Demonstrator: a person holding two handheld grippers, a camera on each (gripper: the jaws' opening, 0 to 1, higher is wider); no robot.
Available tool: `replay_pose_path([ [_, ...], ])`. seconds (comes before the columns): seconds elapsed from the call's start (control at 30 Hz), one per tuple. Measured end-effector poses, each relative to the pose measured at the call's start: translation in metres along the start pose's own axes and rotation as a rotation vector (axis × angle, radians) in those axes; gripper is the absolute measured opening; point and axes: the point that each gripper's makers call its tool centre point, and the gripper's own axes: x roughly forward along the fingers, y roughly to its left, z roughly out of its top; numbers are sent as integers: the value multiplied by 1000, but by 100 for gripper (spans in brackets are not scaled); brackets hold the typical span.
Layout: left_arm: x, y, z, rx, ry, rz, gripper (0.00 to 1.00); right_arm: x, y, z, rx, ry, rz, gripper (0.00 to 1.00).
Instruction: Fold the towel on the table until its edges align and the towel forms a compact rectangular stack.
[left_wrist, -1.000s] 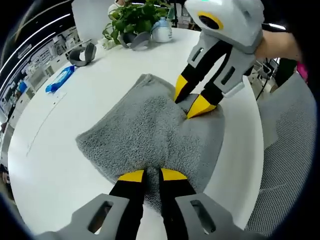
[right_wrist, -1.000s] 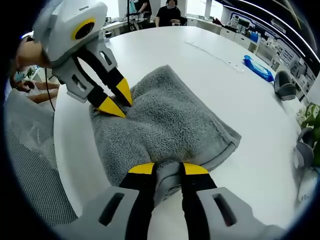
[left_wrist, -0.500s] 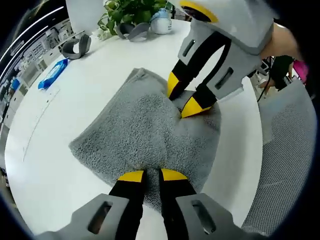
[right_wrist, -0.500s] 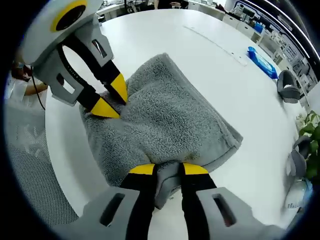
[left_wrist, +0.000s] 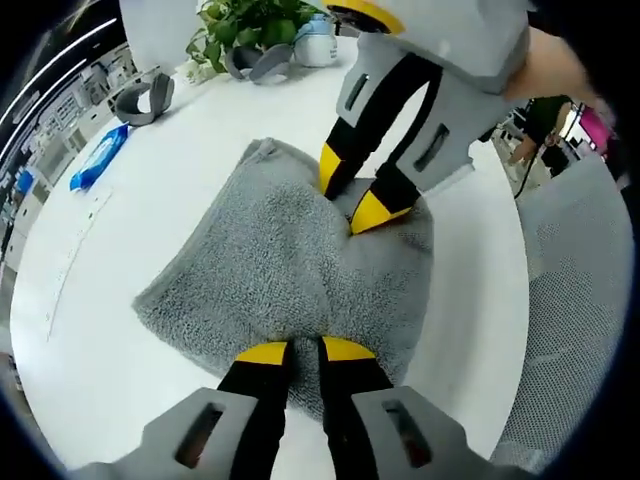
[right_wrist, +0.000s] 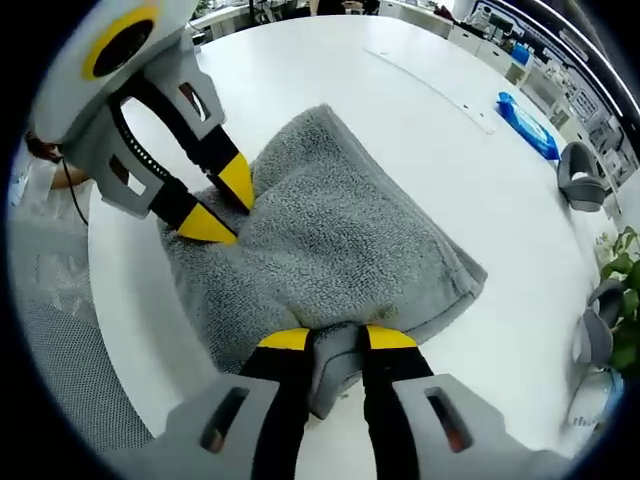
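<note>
A grey towel (left_wrist: 285, 265) lies folded on the round white table (left_wrist: 130, 250), near its edge. My left gripper (left_wrist: 303, 350) is shut on the towel's near corner. The right gripper (left_wrist: 350, 195) comes in from the upper right and pinches the far corner. In the right gripper view the towel (right_wrist: 340, 235) spreads ahead, and my right gripper (right_wrist: 338, 340) is shut on a thick fold of it. The left gripper (right_wrist: 218, 200) grips the towel at the left there. Both held corners are slightly lifted off the table.
A blue packet (left_wrist: 95, 160), a grey curved holder (left_wrist: 135, 100), a potted plant (left_wrist: 250, 25) and a white bottle (left_wrist: 318, 40) stand at the table's far side. A mesh chair (left_wrist: 580, 300) is beside the table edge. The blue packet (right_wrist: 525, 125) lies far right.
Both views have shifted slightly as the hands move closer over the table. Each gripper keeps its hold, and the towel's held edge has bunched slightly toward the middle.
</note>
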Motion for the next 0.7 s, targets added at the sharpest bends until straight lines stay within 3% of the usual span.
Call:
replay_pose_path([
  [0.17, 4, 6, 5, -16, 22, -16, 12, 3, -6, 5, -18, -9, 3, 17],
  [0.27, 5, 9, 7, 20, 30, 1, 12, 5, -11, 9, -17, 1, 1, 17],
  [0.47, 7, 26, 12, 19, -19, 19, 12, 8, -25, 15, -18, 1, -15, 17],
  [0.7, 11, 38, 19, 28, -36, 30, 12, 12, -38, 24, -31, -19, -18, 17],
])
